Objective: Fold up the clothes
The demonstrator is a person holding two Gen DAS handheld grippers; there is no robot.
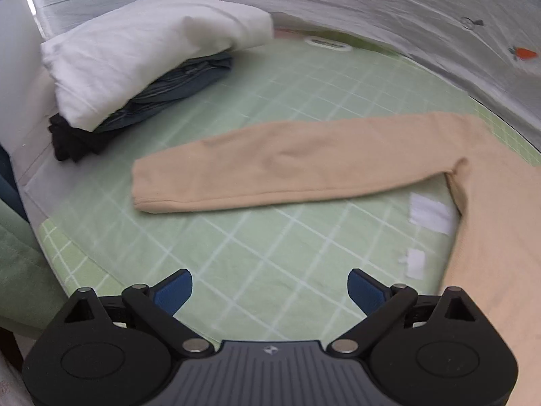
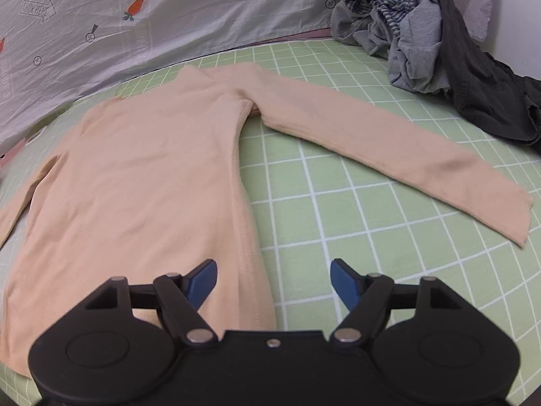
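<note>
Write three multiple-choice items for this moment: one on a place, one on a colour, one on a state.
1. Where is the white folded item?
A. On top of the stack of folded dark clothes
B. On the peach shirt
C. In a gripper

2. What colour is the long-sleeved shirt laid flat on the checked sheet?
A. Dark blue
B. Peach
C. Red

3. How is the right gripper?
A. Shut on a sleeve
B. Open, gripping nothing
C. Shut on the sheet

Key: 1 A, the white piece rests on the darker folded layers. 2 B, body and both sleeves are peach. 3 B, its blue pads stand apart above the shirt's edge without pinching any cloth.
</note>
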